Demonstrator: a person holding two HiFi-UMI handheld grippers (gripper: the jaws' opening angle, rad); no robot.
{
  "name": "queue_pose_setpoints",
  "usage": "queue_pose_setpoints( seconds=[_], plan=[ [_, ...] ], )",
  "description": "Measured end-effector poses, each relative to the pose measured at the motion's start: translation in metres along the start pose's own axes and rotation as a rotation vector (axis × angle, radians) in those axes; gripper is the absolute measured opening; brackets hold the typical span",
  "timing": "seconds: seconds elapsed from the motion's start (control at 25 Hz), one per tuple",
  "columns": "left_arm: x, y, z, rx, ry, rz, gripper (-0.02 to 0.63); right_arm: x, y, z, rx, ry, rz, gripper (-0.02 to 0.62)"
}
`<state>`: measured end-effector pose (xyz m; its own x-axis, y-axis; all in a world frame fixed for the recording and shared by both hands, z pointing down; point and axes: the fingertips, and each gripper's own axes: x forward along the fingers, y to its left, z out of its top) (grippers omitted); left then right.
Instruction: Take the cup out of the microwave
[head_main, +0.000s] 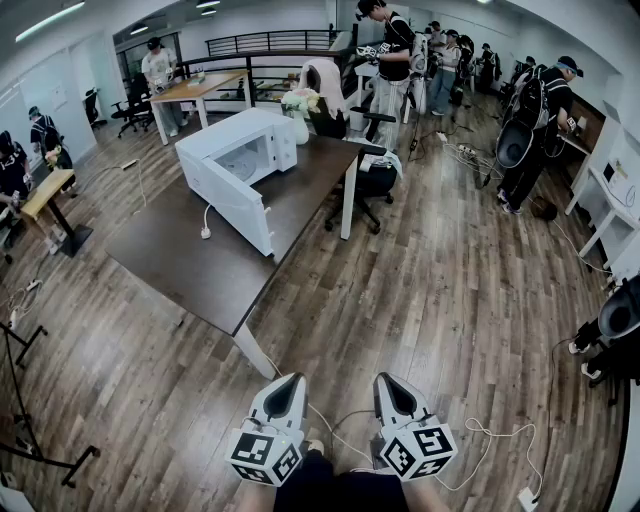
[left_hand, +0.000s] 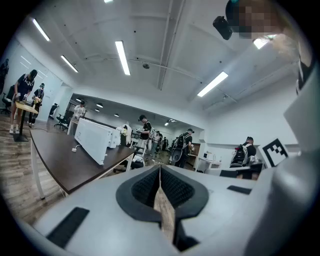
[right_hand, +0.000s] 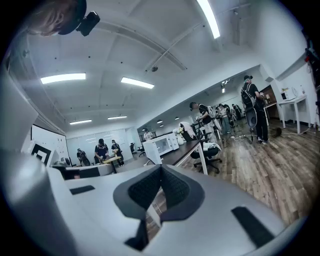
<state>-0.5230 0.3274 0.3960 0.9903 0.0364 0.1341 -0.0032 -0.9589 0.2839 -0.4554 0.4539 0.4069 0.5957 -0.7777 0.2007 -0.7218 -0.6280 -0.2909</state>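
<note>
Low and close, the left tongs (left_hand: 160, 167) and right tongs (right_hand: 161, 167) are both clenched, with nothing between them and touching nothing. Well ahead, the white microwave (head_main: 245, 145) stands toward the tabletop's (head_main: 190, 270) far end, its door (head_main: 228, 200) swung open — the cup cannot be made out inside.

White microwave (head_main: 262, 135) stands upright on the dark tabletop (head_main: 190, 265), far left. Its door (head_main: 232, 205) is swung wide open, toward the near side.
</note>
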Motion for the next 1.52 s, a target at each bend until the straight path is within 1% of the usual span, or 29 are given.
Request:
queue_pose_setpoints(
  seconds=[0.16,0.4,0.68,0.92,1.0,1.16,1.2,1.36,1.52],
  plan=[
    [-0.001,0.003,-0.004,-0.007,0.004,0.001,0.009,0.002,0.002,-0.005,0.019,-0.002,-0.003,-0.006],
    [0.004,0.017,-0.002,-0.021,0.006,0.001,0.009,0.015,0.002,-0.008,0.026,0.019,-0.03,-0.005],
    [0.011,0.037,0.007,-0.017,-0.001,-0.023,0.009,0.035,0.01,-0.006,0.033,0.017,-0.053,-0.005],
    [0.017,0.054,0.009,0.005,0.001,-0.075,0.009,0.055,0.023,-0.01,0.049,-0.01,-0.07,-0.005],
    [0.021,0.061,0.012,0.022,-0.005,-0.075,0.009,0.06,0.025,-0.011,0.05,-0.016,-0.076,-0.005],
    [0.029,0.068,0.021,0.121,-0.006,-0.065,0.01,0.064,0.021,-0.005,0.043,-0.02,-0.103,-0.005],
    [0.032,0.069,0.022,0.132,-0.002,-0.066,0.011,0.065,0.019,-0.004,0.046,-0.018,-0.11,-0.005],
    [0.042,0.074,0.027,0.103,-0.005,-0.07,0.011,0.075,0.013,-0.005,0.063,0.001,-0.125,-0.005],
    [0.056,0.084,0.021,0.1,0.01,-0.06,0.011,0.091,0.007,-0.008,0.076,0.007,-0.118,-0.005]
  ],
)
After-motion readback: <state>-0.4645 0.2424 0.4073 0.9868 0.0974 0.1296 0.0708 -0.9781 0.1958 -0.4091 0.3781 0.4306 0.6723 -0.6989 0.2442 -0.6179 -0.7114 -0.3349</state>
